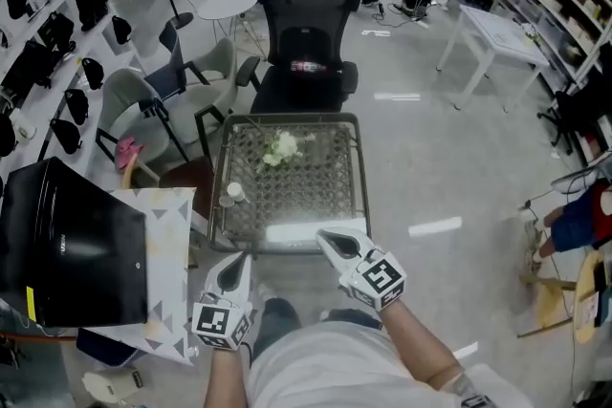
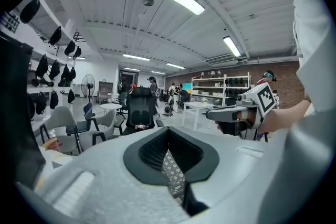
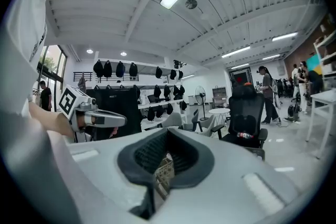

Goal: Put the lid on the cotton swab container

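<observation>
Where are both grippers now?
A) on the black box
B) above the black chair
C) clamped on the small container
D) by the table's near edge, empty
D: the left gripper and right gripper sit by the near edge of the glass table, jaws together on nothing.

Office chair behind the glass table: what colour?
Black all over. The office chair shows best in the head view.

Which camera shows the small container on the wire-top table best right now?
The head view: the small container stands near the left edge of the table, ahead of the left gripper. Both gripper views aim across the room; only a sliver of tabletop shows past their shut jaws, no container.
</observation>
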`<state>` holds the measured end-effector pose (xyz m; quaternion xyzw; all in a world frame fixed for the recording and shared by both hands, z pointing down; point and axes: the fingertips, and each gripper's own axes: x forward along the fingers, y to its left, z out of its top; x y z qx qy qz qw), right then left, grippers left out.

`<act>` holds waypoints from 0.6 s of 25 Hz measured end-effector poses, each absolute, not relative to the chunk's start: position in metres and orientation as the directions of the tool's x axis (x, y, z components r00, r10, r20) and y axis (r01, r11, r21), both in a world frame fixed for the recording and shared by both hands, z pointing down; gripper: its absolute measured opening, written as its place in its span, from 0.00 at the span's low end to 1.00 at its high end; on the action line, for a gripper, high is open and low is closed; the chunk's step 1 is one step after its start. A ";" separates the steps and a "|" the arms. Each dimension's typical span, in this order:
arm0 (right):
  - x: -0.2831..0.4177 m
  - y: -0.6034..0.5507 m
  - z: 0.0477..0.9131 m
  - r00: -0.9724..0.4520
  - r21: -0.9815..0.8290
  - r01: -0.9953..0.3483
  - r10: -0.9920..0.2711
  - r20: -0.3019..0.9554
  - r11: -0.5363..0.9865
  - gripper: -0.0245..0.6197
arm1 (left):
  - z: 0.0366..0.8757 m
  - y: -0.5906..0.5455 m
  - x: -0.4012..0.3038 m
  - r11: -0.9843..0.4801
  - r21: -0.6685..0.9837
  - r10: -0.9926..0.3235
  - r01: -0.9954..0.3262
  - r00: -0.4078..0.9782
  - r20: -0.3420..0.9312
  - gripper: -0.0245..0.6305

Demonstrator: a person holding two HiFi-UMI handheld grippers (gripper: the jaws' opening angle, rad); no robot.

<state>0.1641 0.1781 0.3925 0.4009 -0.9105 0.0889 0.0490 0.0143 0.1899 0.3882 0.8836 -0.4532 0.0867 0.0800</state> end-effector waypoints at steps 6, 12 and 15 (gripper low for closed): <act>0.131 0.137 0.392 -0.673 -0.120 -0.738 -0.714 0.191 0.664 0.05 | 0.385 0.142 -0.016 -0.586 0.069 -0.777 -0.807 0.585 0.232 0.05; 0.089 0.098 0.394 -0.663 -0.113 -0.746 -0.716 0.220 0.656 0.05 | 0.394 0.097 -0.061 -0.586 0.103 -0.767 -0.803 0.592 0.248 0.05; 0.069 0.081 0.400 -0.652 -0.110 -0.754 -0.718 0.242 0.648 0.05 | 0.404 0.079 -0.083 -0.591 0.122 -0.754 -0.798 0.599 0.269 0.05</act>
